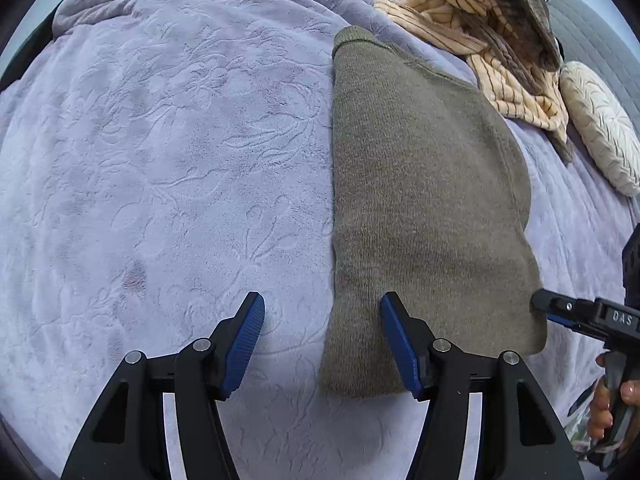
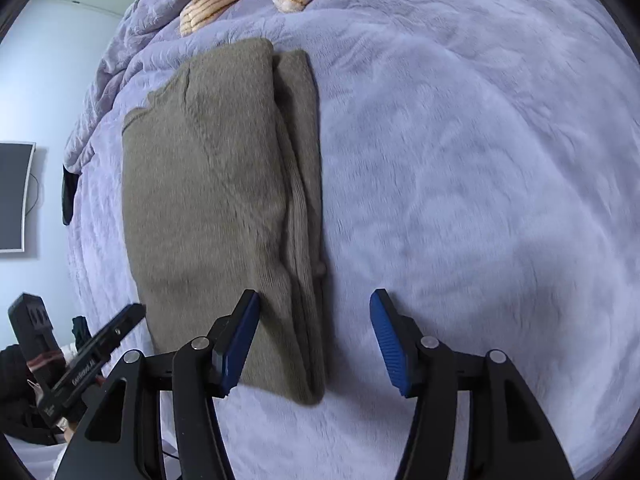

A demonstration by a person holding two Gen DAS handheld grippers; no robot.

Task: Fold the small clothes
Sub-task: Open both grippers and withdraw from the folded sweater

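Left gripper (image 1: 322, 312): spread wide, pinching nothing, pointing steeply down; near-left corner of the garment lying between the blue pads, no pad pressing on it.
Right gripper (image 2: 315, 310): likewise spread and empty; near-right folded edge of the garment between its pads.
Olive knit garment (image 1: 424, 208): folded to a long rectangle, flat on the bed, running away from both grippers.
Lavender blanket (image 1: 168, 168): embossed plush, covering the bed under the garment.
Left view only: fingers (image 1: 608, 412) of a hand wrapped round the right gripper's handle at the lower right edge; a round cream cushion (image 1: 604, 128) far right; a grey quilted headboard (image 1: 592, 36) behind it.
Right view only: stacked layers along the garment's right fold; the left gripper entering from the lower left; a dark wall screen (image 2: 14, 196) on the far left.
Both views, farthest: a heap of cream striped clothes (image 1: 476, 12) beyond the garment's far end.
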